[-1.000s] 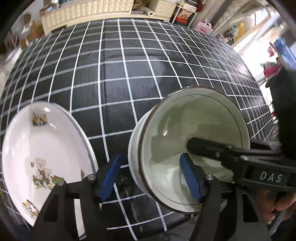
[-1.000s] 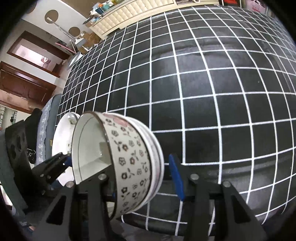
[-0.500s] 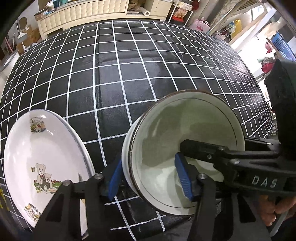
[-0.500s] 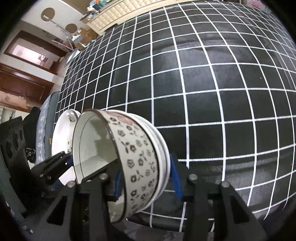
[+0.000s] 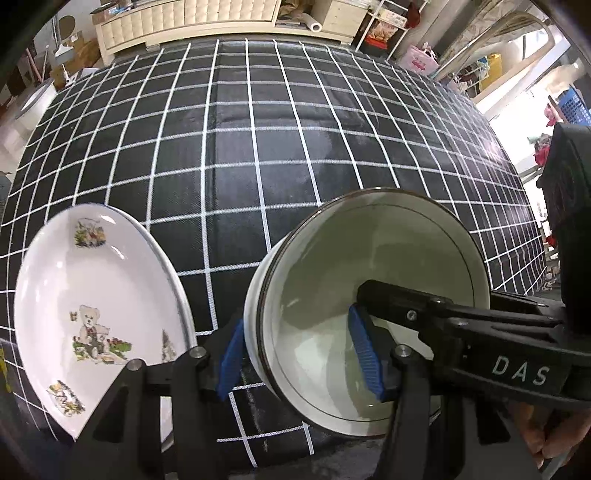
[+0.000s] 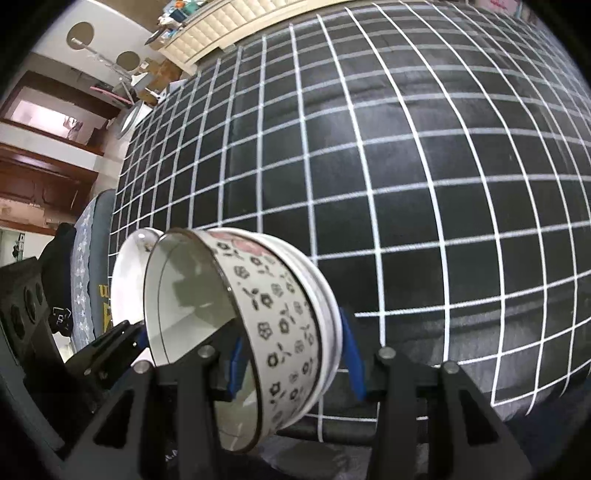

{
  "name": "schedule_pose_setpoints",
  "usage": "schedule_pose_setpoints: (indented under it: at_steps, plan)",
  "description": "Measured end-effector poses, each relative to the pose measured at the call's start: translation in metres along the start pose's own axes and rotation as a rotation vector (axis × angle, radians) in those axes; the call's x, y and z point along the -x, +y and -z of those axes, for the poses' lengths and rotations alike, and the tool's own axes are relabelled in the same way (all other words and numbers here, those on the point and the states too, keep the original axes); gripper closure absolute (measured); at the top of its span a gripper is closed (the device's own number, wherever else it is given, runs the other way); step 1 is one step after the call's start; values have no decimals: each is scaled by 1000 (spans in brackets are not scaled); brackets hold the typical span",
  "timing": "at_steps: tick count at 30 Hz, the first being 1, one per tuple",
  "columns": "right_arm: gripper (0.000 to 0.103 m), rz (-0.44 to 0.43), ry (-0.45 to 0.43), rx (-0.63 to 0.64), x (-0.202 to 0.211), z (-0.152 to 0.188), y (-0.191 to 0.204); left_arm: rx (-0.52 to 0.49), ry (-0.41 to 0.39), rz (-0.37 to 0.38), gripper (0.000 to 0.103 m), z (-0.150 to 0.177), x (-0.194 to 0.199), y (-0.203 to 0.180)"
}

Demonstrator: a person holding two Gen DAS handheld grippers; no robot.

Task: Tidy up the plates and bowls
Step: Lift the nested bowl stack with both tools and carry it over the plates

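- Bowl point(image 5: 373, 306) centre-right: we see left tool point(image 5: 299, 358) and right tool point(image 6: 291, 354) both clamped on its wall.
- Plate point(image 5: 92, 306) lower left on table point(image 5: 258, 147).

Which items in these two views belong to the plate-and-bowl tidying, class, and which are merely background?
Job: floral bowl, stacked bowls beneath it, teddy-bear plate, left gripper, right gripper.
Background: checked tablecloth, cream cabinet, pink bag.

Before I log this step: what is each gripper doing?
Left gripper: closed on the bowl stack's wall.
Right gripper: closed on the same bowl stack's opposite wall.
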State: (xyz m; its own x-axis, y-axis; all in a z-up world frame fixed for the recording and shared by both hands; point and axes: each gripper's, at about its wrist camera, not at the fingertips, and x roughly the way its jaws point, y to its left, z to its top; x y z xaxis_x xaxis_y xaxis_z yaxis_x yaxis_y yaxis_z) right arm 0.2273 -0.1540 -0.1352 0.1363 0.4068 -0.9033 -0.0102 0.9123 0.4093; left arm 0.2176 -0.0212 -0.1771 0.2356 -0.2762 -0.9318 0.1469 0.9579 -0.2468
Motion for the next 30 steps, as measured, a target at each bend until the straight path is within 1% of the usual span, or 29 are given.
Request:
schedule_pose_setpoints:
  at_steps: [5,8,15,22,25,30]
  plan:
    - [55,-3,-15,51,10,-5,30,21,-42,-8,51,-6,28,9]
    - [55,-22,-11,73,9,-8,49,38,-57,-21,51,-9,45,21]
    - [55,-59,24,151,-12,-12,102,106,-101,-84,51,-3,78,67]
    - [54,-73,82,215,-49,-10,149,187,-98,-120,51,6,89,121]
    - [54,-65,110,233,-64,-9,162,222,-89,-119,51,19,84,137]
    - [54,-48,131,247,-79,-7,171,263,-77,-105,51,29,78,153]
